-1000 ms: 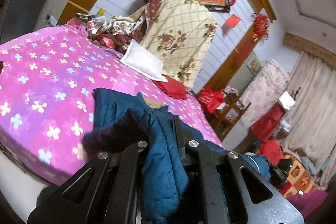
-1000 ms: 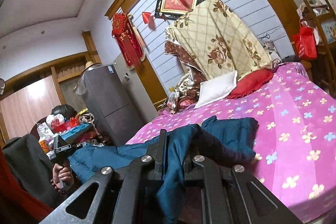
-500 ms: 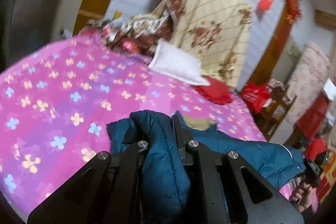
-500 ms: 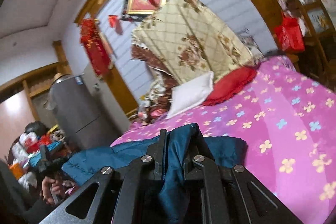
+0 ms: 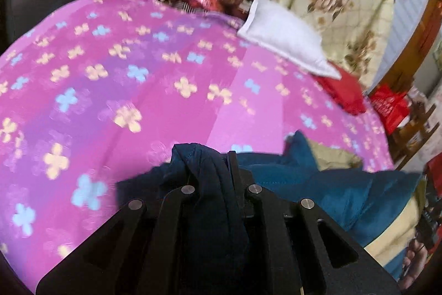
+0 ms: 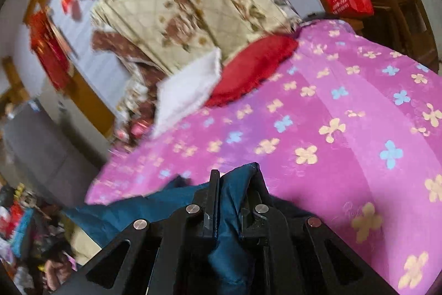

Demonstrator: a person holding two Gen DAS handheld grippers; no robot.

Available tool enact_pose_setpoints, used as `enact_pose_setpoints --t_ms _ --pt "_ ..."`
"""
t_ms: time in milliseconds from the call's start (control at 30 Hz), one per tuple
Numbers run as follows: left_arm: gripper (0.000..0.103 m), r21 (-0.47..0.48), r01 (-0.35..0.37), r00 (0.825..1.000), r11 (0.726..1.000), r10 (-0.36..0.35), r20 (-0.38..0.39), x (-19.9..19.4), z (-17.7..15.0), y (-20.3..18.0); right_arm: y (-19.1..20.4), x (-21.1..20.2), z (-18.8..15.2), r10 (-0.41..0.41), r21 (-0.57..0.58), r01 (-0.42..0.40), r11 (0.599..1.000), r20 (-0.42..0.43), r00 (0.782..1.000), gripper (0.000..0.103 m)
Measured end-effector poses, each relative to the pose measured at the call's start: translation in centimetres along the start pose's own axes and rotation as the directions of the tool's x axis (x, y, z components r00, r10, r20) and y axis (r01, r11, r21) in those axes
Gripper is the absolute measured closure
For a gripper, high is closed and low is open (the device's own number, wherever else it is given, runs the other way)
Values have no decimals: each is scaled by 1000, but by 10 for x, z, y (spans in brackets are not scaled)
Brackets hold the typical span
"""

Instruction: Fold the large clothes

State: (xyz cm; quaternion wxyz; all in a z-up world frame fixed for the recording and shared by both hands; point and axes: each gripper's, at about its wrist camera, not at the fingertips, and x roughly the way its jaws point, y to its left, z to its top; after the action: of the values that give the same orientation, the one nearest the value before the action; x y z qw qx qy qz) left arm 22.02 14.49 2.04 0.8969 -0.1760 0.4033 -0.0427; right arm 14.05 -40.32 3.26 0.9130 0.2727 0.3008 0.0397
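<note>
Left gripper (image 5: 211,170), fingers pinched on a bunched fold of the dark teal jacket (image 5: 317,184), which rises between the two fingers and spreads rightward across the near edge of the bed; right gripper (image 6: 234,184), fingers likewise clamped on a ridge of the same jacket (image 6: 232,214), the cloth trailing leftward off the bed's edge. Beyond both grippers: pink flowered bedspread (image 5: 143,79), with a white pillow (image 5: 284,38) and a red pillow (image 6: 251,68) lying at its far end, touching each other, before a cream floral quilt (image 6: 182,7)
</note>
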Motion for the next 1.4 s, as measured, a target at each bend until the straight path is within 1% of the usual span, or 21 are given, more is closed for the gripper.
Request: enact_pose_setpoints --t_ms 67,133,267,367,400,433,467,500,533,567,667,767,833,900,1000,1067,1133,1267,1300,1367,1400 --pt "94 21 -5 1000 1000 5 4 11 -5 -5 -12 11 -10 -12 30 12 999 -20 1000 95" --pt "94 42 -20 1000 999 20 -2 19 -10 -8 -24 16 -18 2 68 0 998 -24 1000 96" --pt "94 23 -7 1000 1000 7 -15 22 -11 -4 -31 25 -19 18 103 -12 995 -61 998 97" --pt "90 -8 34 998 999 -34 -61 16 -7 5 -36 25 -14 71 158 -52 986 -119 990 89" --pt "85 -18 49 996 999 -50 -71 12 -5 7 -38 21 -13 99 199 -71 977 -134 986 80" --pt "81 -41 87 993 995 -90 -76 2 -3 14 -42 11 -11 170 259 -133 957 -125 978 72" --pt "69 -51 114 990 992 -117 -72 -5 -2 17 -41 -1 -10 214 279 -179 944 -101 972 47" --pt "53 -59 146 987 988 -150 -62 -15 0 21 -39 -13 -9 230 275 -201 940 -77 970 19" --pt "43 -58 156 987 986 -159 -35 -31 1 26 -33 -31 -6 216 239 -198 951 -47 975 11" --pt "30 -53 141 990 989 -142 -5 -44 1 28 -26 -43 -5 205 200 -195 960 -33 978 8" --pt "28 -33 136 989 990 -133 66 -81 2 34 -2 -71 -5 196 66 -192 979 -61 979 8" --pt "27 14 142 982 990 -143 124 -112 -4 26 24 -87 -14 114 -94 -121 988 -72 991 8" --pt "27 64 147 981 987 -154 115 -116 -11 12 40 -87 -21 81 -172 -95 981 -86 993 8" --pt "27 122 142 984 982 -153 94 -112 -19 -4 47 -82 -28 65 -191 -85 978 -110 992 8" --pt "27 188 125 989 974 -136 50 -94 -27 -27 61 -65 -34 45 -211 -74 975 -140 989 8" --pt "27 209 94 995 973 -101 24 -75 -25 -41 71 -49 -34 31 -231 -66 971 -155 987 8" --pt "27 219 73 997 973 -73 -8 -50 -15 -58 79 -29 -28 11 -237 -55 970 -183 983 8" --pt "27 269 31 999 963 -25 -27 -11 7 -86 87 22 -12 -21 -199 -27 980 -234 972 8" --pt "27 298 5 1000 955 4 -29 3 13 -95 89 33 -8 -37 -201 -14 980 -246 969 8" --pt "27 355 -74 996 932 87 -19 28 18 -104 92 64 -4 -72 -240 -3 971 -303 950 8" --pt "27 374 -122 989 920 144 -31 43 18 -103 90 82 -5 -134 -284 36 958 -331 934 8"
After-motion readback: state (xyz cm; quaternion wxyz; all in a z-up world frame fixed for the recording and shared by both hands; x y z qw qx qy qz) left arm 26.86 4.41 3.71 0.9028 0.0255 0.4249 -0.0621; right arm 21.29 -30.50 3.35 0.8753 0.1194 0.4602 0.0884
